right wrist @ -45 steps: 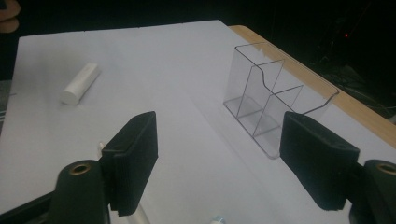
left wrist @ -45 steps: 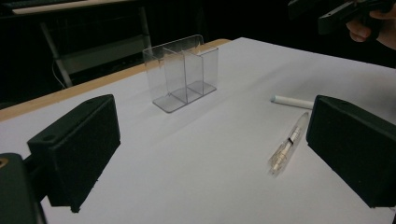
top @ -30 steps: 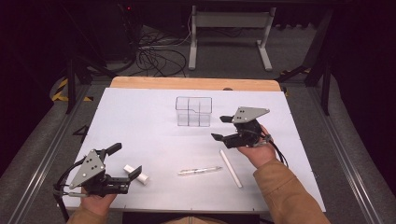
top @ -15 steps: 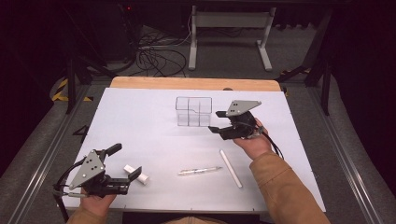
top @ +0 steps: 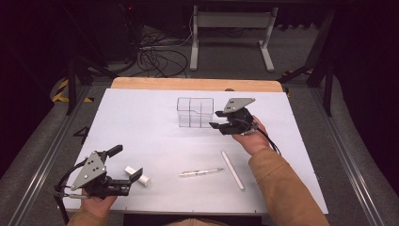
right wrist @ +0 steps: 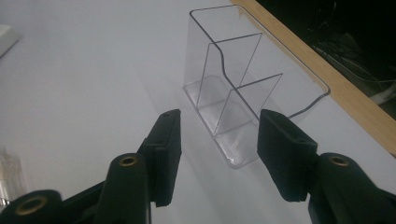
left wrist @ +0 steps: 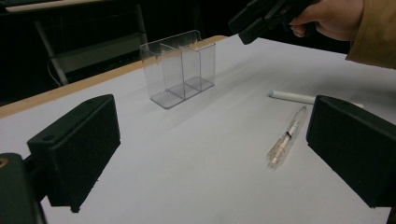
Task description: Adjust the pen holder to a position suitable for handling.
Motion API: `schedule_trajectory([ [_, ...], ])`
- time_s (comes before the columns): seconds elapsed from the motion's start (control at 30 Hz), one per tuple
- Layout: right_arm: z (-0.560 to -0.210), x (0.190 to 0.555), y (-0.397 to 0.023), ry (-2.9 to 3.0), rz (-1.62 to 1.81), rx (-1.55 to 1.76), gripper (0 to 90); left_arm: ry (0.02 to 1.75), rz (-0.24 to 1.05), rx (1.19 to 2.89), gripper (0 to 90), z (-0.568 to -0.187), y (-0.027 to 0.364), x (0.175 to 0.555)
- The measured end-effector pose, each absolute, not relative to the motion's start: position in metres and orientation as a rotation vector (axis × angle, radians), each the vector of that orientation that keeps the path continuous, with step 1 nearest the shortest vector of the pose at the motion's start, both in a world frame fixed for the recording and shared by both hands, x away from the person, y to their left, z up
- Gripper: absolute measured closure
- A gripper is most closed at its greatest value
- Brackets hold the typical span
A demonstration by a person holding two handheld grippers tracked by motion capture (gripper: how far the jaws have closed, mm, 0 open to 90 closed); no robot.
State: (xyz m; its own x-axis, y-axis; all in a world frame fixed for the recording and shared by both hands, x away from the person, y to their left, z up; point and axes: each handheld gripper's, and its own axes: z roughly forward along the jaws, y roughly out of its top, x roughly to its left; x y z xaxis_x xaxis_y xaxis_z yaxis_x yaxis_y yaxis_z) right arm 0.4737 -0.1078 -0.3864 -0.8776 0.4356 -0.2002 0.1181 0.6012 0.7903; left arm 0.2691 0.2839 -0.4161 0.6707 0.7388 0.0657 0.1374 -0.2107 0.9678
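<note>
Jaws of the right gripper (top: 217, 120) stand partly spread, having just been closing, and nothing lies between them; in the right gripper view they flank the near end of a clear plastic organiser with upright dividers (right wrist: 243, 93) without touching it. In the high view this organiser (top: 194, 112) stands upright on the white table top (top: 141, 122), toward its far middle, with the right gripper just beside its right wall. The left gripper (top: 127, 165) sits at the table's near left corner, its jaws spread wide with nothing held; a short white cylinder (top: 136, 175) lies on the table just by its lower jaw. Between the two hands, nearer the person, lie a clear-barrelled pen (top: 201, 172) and, just to its right, a long white stick (top: 233, 169), the two close but apart. In the left gripper view the pen (left wrist: 285, 137) and the stick (left wrist: 299, 97) lie ahead toward the right jaw, with the organiser (left wrist: 180, 67) farther off.
</note>
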Motion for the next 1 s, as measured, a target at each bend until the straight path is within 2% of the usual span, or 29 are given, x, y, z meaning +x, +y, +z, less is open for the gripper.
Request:
schedule_trajectory([
  [1.0, -0.4, 0.514, -0.043, 2.525, 1.05, 0.317, 60.3, 0.718, 0.635, 1.734, 3.6, -0.419, 0.286, 0.27],
])
